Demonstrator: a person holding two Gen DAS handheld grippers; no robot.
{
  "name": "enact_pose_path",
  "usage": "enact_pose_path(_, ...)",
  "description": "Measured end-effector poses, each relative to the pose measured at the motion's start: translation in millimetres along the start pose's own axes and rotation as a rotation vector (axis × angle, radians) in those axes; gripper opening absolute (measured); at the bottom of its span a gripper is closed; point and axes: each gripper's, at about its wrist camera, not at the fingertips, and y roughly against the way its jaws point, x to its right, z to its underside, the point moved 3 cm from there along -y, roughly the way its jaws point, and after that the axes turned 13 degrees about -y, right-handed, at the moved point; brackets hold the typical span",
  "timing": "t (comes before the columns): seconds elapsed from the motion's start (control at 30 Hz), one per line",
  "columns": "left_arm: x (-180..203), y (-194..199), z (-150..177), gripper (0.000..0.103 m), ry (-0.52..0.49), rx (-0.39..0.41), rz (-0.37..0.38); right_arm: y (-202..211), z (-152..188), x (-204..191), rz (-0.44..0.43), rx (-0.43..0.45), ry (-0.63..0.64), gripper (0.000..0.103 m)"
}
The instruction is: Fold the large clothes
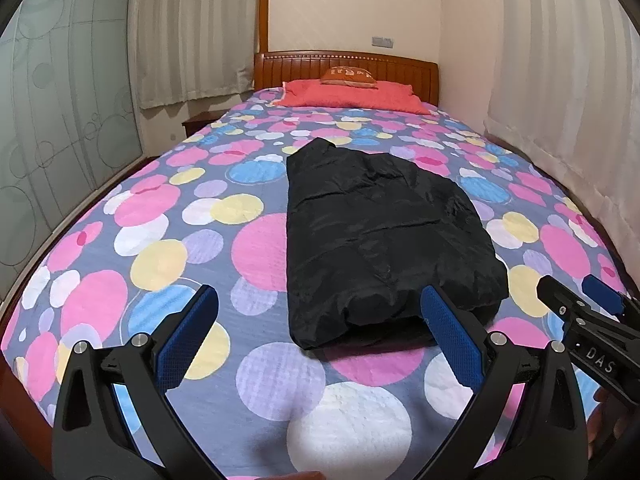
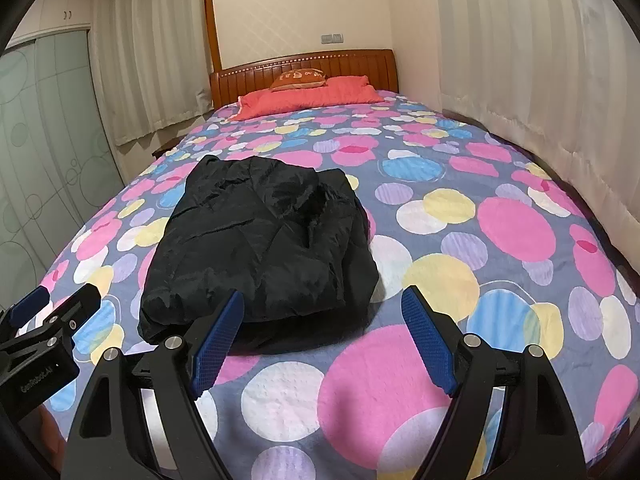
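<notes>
Black padded jacket (image 1: 384,236) lies partly folded in a narrow bundle at centre frame on the spotted bed (image 1: 160,216). Judged soft, bulky, light, with a slick shell likely to slip; best taken at the near hem corners, pinching several layers. Left claw (image 1: 320,328) stands wide apart, empty, just short of the near hem. Right claw (image 2: 322,332) likewise apart, holding nothing, hem just beyond its left finger
</notes>
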Motion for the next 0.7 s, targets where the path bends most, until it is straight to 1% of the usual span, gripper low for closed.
enact_pose_path(0.2, -0.4, -4.0, 2.0, 0.101, 0.01, 0.0, 0.002, -6.1, 3.1, 2.5, 0.003, -0.017, -0.006, 0.08)
enact_pose_path(0.27, -1.6, -7.1, 4.7, 0.101, 0.012, -0.026, -0.036, -10.7, 2.5, 5.7, 0.004, -0.023, -0.009, 0.08)
enact_pose_path(0.4, 0.2, -12.7, 3.3, 0.101, -0.016, -0.008, -0.017, -17.5, 4.0, 9.8, 0.009, -0.031, -0.013, 0.08)
enact_pose_path(0.5, -1.5, -20.4, 3.7, 0.101, -0.02, -0.005, -0.046, -23.5, 2.2, 16.6, 0.016, -0.036, -0.023, 0.08)
enact_pose_path(0.53, -2.2, -24.0, 5.0, 0.101, -0.017, -0.015, -0.049, -26.0, 2.1, 19.2, 0.023, -0.033, -0.029, 0.08)
enact_pose_path(0.57, -3.7, -28.9, 6.3, 0.101, -0.014, -0.028, -0.046, -28.6, 2.1, 22.5, 0.029, -0.032, -0.035, 0.088)
enact_pose_path(0.63, -6.5, -37.6, 9.3, 0.101, -0.008, -0.047, -0.04, -34.2, 2.0, 27.9, 0.038, -0.028, -0.038, 0.088)
enact_pose_path(0.7, -10.9, -46.4, 12.4, 0.101, -0.003, -0.063, -0.05, -41.6, 2.2, 34.1, 0.068, -0.034, -0.034, 0.088)
